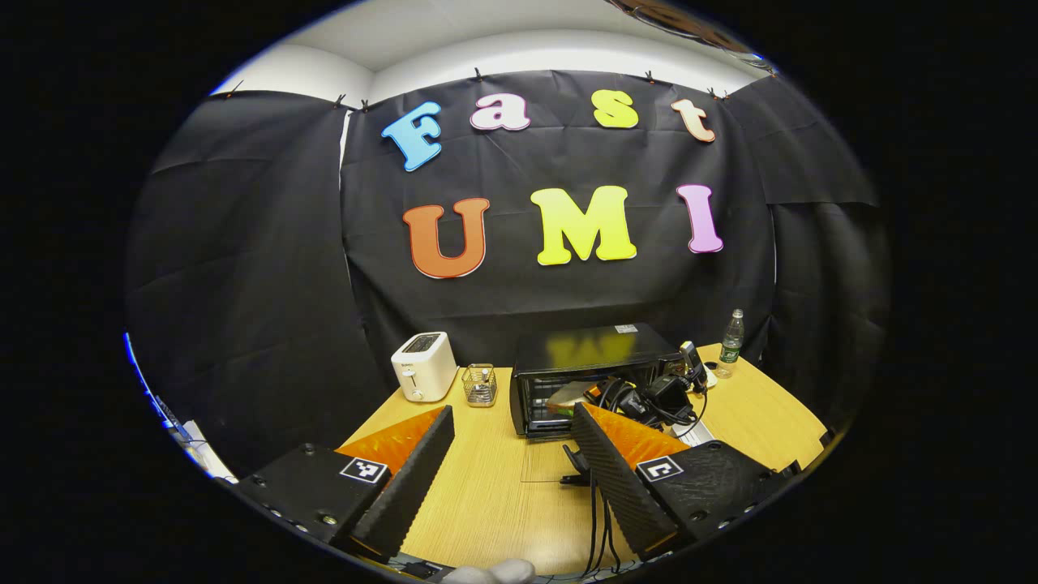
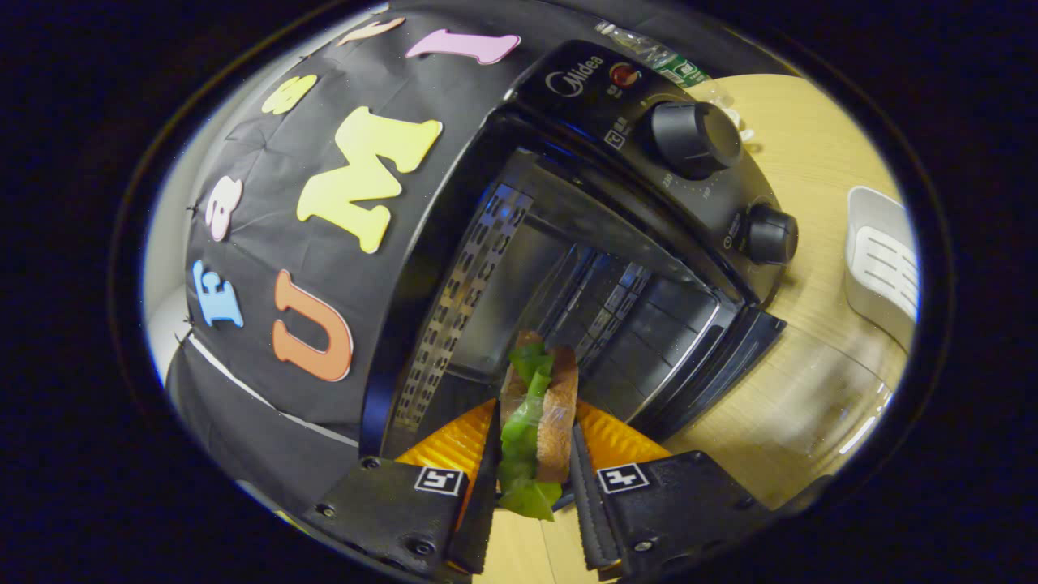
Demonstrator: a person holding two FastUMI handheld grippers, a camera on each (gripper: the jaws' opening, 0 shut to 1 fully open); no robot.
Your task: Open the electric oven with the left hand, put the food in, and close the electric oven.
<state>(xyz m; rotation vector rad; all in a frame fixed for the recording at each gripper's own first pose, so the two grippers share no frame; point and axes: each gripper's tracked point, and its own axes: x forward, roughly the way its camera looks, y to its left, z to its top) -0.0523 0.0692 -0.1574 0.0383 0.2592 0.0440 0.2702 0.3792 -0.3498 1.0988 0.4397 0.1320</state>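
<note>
Sandwich (image 2: 537,422) with brown bread and green lettuce sits clamped between the two fingers of your right gripper (image 2: 531,454), turned on its edge, both fingers pressing against its sides. In the right gripper view the sandwich is at the mouth of the electric oven (image 2: 584,268), whose door is folded down and whose dark cavity with ribbed side walls lies open just beyond the food. The whole scene is tilted in this view. Two round black knobs (image 2: 693,138) sit on the oven's control panel beside the cavity, and a white tray-like object (image 2: 880,264) rests on the wooden table (image 2: 811,162) past the oven. In the left gripper view, your left gripper (image 1: 511,458) hovers above the table with its fingers spread well apart and nothing between them. From there you see the oven farther off at the back of the table, door open, with the other gripper (image 1: 649,397) and its cables reaching into the opening, the food just at the oven's front. A white toaster (image 1: 423,365) and a small wire basket (image 1: 480,385) stand to the oven's left, and a clear bottle (image 1: 731,341) stands to its right near the black cloth wall.
</note>
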